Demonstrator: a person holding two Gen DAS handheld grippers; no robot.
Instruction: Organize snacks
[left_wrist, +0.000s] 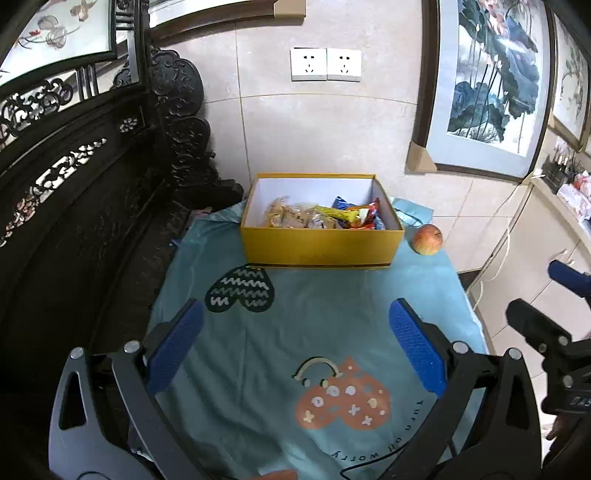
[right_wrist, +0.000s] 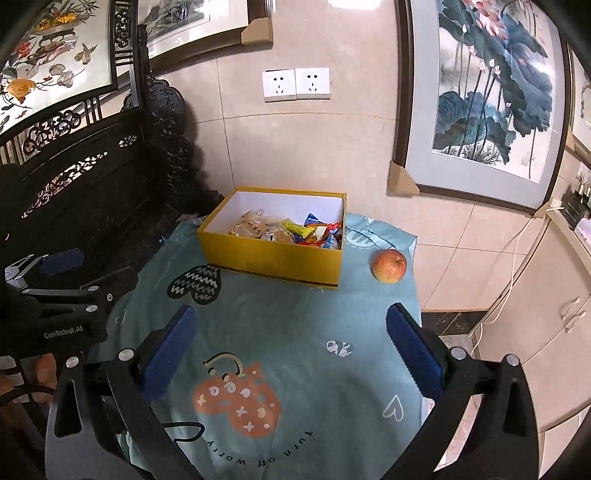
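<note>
A yellow box with a white inside stands at the far end of the teal cloth; it also shows in the right wrist view. Several wrapped snacks lie inside it, pale biscuit packs on the left and colourful wrappers on the right. My left gripper is open and empty, well short of the box. My right gripper is open and empty, also short of the box. Each gripper shows at the edge of the other's view.
A red-yellow apple lies on the cloth right of the box, also in the right wrist view. Dark carved wooden furniture runs along the left. A tiled wall with sockets stands behind; framed paintings and white cabinets are on the right.
</note>
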